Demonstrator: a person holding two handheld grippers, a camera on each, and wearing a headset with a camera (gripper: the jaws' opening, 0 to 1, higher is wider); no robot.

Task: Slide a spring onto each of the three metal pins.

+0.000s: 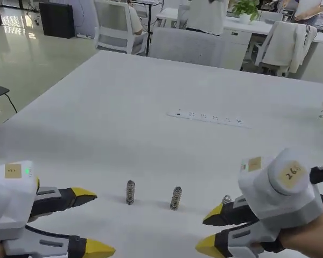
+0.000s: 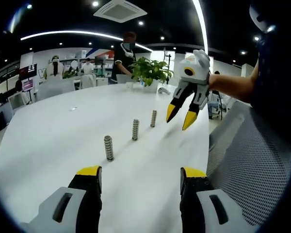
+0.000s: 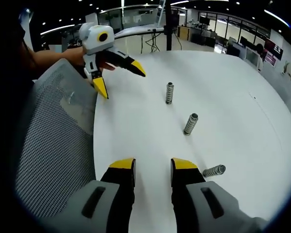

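Three coil springs stand in a row on the white table (image 1: pixel 151 97): the left spring (image 1: pixel 130 192), the middle spring (image 1: pixel 176 198) and the right spring (image 1: pixel 226 200), whose lower part is hidden behind my right gripper (image 1: pixel 204 234). That gripper is open and holds nothing, just in front of the right spring. My left gripper (image 1: pixel 94 220) is open too, left of the row. The left gripper view shows the springs (image 2: pixel 135 129) in line past my left gripper (image 2: pixel 141 172). In the right gripper view the nearest spring (image 3: pixel 214 171) lies beside my right gripper (image 3: pixel 153 165).
A white power strip (image 1: pixel 210 117) lies further back on the table. Office chairs (image 1: pixel 118 27) and desks stand beyond the far edge. A grey mesh chair seat (image 3: pixel 53 145) sits against the near table edge. People stand in the background.
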